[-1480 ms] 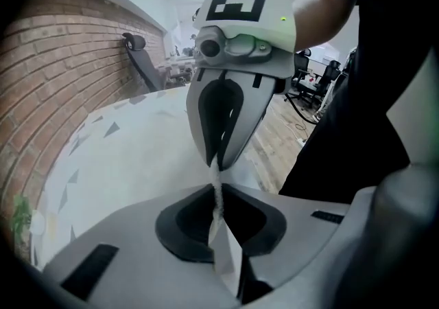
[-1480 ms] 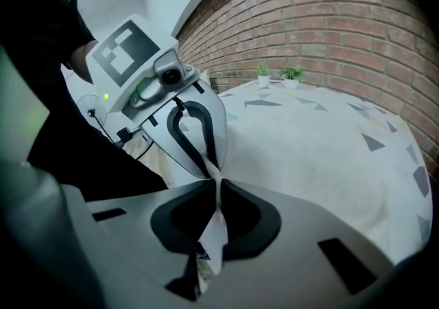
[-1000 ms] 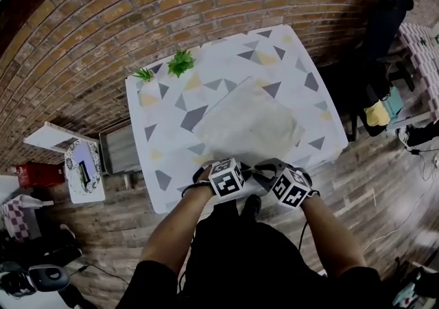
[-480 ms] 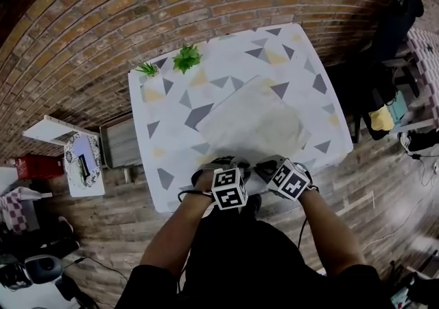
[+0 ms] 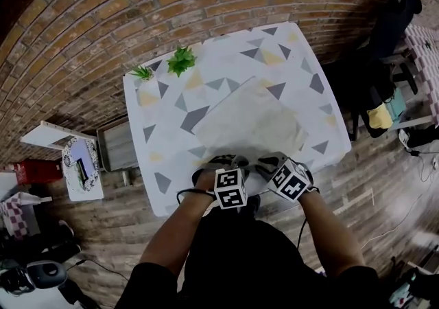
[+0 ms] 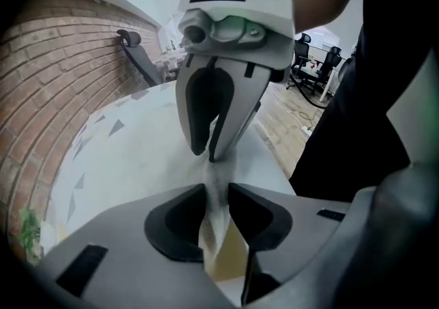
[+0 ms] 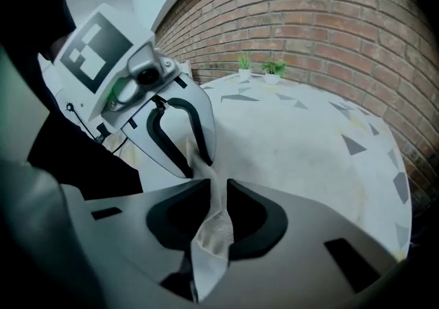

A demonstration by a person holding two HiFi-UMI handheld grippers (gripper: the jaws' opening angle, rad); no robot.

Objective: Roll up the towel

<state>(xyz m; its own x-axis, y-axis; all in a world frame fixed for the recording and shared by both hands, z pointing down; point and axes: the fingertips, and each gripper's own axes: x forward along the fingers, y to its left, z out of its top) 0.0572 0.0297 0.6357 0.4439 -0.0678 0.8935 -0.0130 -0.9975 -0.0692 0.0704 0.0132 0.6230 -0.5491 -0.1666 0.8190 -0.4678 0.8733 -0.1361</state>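
Head view shows the towel [image 5: 250, 122] spread flat and slightly askew over the middle of the surface [image 5: 156, 137], its near edge lying at the surface's near edge, where the left tongs [image 5: 221, 163] and right tongs [image 5: 265, 162] meet almost nose to nose. Each pair of tongs has just been easing open a little, yet in its own view the gap is narrow and packed with a pinched ridge of cloth, so both look clamped on that near edge of the towel. No coil can be seen, so this reads as the very start of the roll: the edge is gathered and lifted but not yet turned over. The next move likely calls for both tongs to travel together, tipping the edge over and away toward the far edge of the surface while keeping it straight and snug. The left forearm [image 5: 180, 222] and right forearm [image 5: 330, 229] reach forward from the body, converging, with the tongs aimed steeply down and the marker cubes uppermost.
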